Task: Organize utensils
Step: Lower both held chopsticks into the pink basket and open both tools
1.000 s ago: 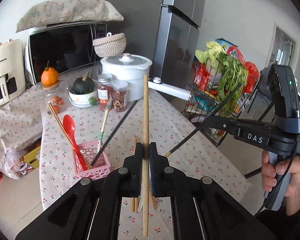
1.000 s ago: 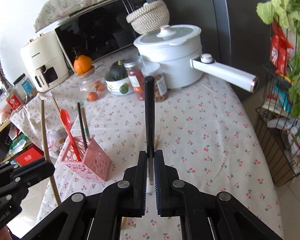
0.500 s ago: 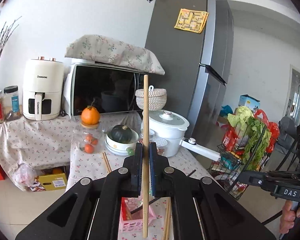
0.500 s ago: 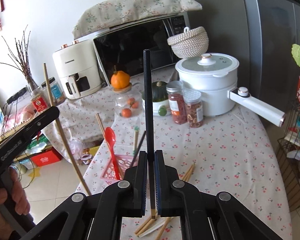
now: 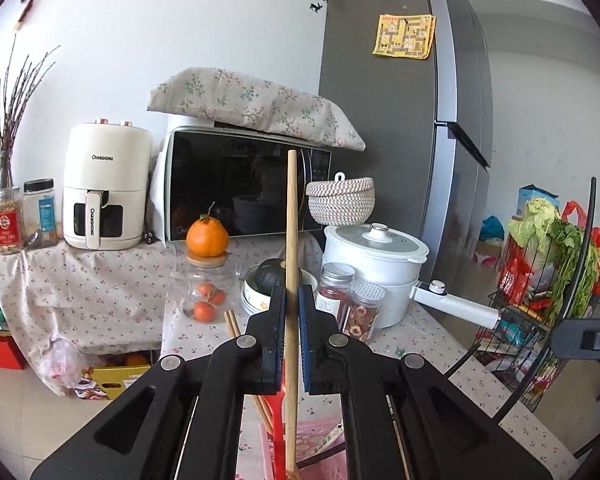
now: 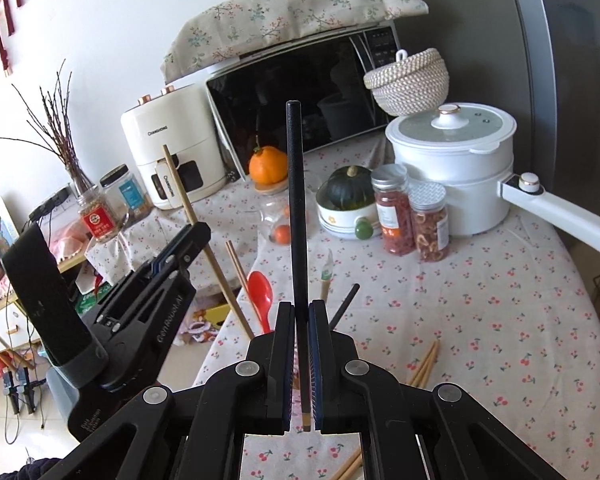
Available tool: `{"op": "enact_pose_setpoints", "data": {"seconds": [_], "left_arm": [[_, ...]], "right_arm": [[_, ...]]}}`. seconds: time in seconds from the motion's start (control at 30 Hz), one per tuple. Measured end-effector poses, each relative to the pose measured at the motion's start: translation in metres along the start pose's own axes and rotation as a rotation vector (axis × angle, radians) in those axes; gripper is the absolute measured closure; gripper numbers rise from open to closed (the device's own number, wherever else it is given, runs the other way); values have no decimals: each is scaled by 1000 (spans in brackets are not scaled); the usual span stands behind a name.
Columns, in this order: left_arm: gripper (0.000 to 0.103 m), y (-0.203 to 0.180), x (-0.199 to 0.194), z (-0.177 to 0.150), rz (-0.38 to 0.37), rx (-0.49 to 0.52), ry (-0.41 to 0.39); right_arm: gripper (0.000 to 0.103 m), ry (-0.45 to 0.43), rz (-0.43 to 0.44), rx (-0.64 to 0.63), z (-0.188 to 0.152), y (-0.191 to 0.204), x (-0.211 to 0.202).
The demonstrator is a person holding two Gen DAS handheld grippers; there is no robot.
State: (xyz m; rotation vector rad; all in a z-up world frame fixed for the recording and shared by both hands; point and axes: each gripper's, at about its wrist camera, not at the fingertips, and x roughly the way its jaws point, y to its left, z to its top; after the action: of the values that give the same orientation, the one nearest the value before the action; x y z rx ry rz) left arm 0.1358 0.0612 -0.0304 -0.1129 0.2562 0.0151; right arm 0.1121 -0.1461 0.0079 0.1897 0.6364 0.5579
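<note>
In the right wrist view, my left gripper [image 6: 188,236] is reaching in from the lower left of the frame, its fingers pinching a wooden chopstick [image 6: 204,248] that is slanting from upper left down to lower right across them. Just right of it, a red spoon [image 6: 260,292] is standing with its bowl up, beside two wooden chopsticks [image 6: 236,264] leaning the same way. In the centre of the frame, my right gripper [image 6: 300,360] is pinching a black chopstick [image 6: 296,208], which is standing nearly upright between the fingers, its tip rising in front of the microwave [image 6: 320,92]. Further right, a few loose wooden chopsticks [image 6: 424,364] are lying on the cherry-print tablecloth [image 6: 500,320], well apart from the white pot [image 6: 452,164] in the upper right.

In the left wrist view, my left gripper [image 5: 288,344] is filling the lower centre, fingers pressing on the wooden chopstick [image 5: 291,240], which is standing upright. Its lower end is hanging over the pink basket [image 5: 324,448] at the bottom centre of the frame, where the red spoon's handle is also showing. At the far right edge, part of my right gripper is peeking in, the black chopstick [image 5: 588,240] rising from it.
</note>
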Motion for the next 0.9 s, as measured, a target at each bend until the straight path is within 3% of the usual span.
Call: {"op": "enact_pose_setpoints", "data": {"seconds": [0.3, 0.37, 0.53, 0.77, 0.9], "left_arm": [[93, 9, 17, -12, -38, -83, 235], [87, 11, 12, -11, -34, -94, 276], [60, 18, -7, -11, -15, -81, 366], [50, 35, -24, -21, 4, -82, 486], [50, 39, -22, -28, 16, -66, 526]], "right_arm": [[98, -57, 19, 12, 5, 4, -1], [98, -79, 24, 13, 6, 7, -2], [98, -134, 27, 10, 11, 14, 0], [98, -136, -6, -20, 10, 25, 29], [98, -73, -45, -38, 4, 29, 54]]}}
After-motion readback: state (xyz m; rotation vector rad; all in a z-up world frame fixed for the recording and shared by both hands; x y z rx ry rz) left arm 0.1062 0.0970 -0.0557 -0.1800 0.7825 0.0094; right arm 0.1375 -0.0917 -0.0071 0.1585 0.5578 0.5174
